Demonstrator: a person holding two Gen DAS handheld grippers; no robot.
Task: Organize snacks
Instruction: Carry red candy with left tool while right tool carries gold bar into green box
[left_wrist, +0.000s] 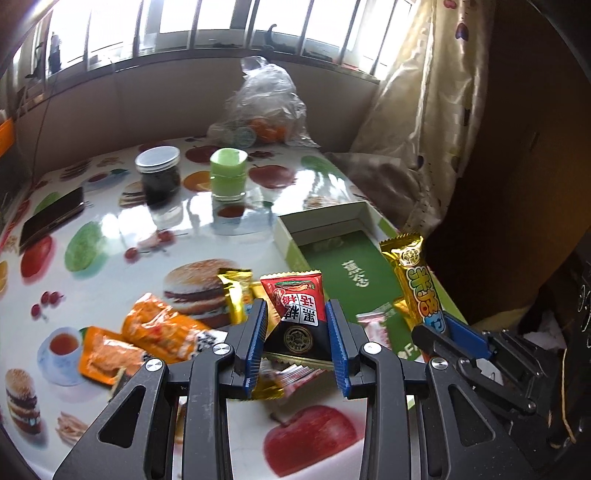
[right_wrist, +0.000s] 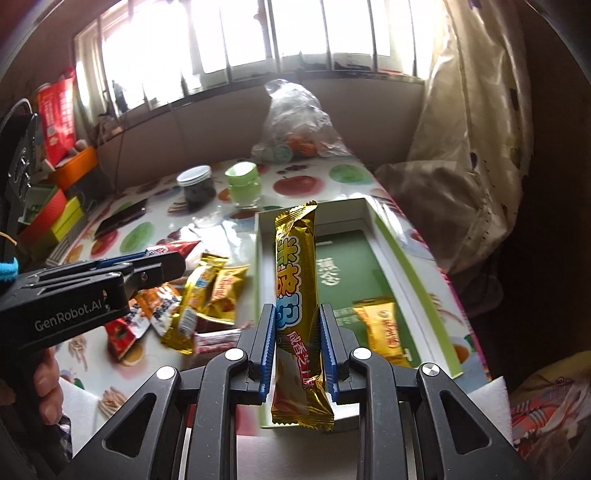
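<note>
1. Gold foil wrapped the long bar (right_wrist: 297, 295), which the right tool (right_wrist: 297, 345) held clenched between its blue pads, the bar standing upright over the near end of the box (right_wrist: 397, 240).
2. Seen from the left wrist view, the same bar (left_wrist: 415, 284) rose at the box's right edge, with the right tool (left_wrist: 448, 334) gripping its lower end.
3. The left tool (left_wrist: 296, 341) was closed on a red and black pouch (left_wrist: 295, 314), lifted above the snack pile (left_wrist: 173, 332); from the right wrist view the left tool (right_wrist: 162, 264) showed side on, with the pouch (right_wrist: 184, 247) poking past its tip.
4. The box, white-walled with a green floor, lay open on the fruit-print surface (left_wrist: 110, 258), toward its right edge.
5. Inside the box a small gold packet (right_wrist: 380, 328) lay at the near end.
6. Left of the box lay loose snacks: orange packets (left_wrist: 110, 354), gold packets (right_wrist: 210, 291) and a pink sachet (right_wrist: 216, 339).
7. Farther back on the surface stood a dark jar (left_wrist: 159, 173) with a silver lid and a green cup (left_wrist: 228, 173), with a phone (left_wrist: 51, 218) to the left and a plastic bag (left_wrist: 262, 107) behind.
</note>
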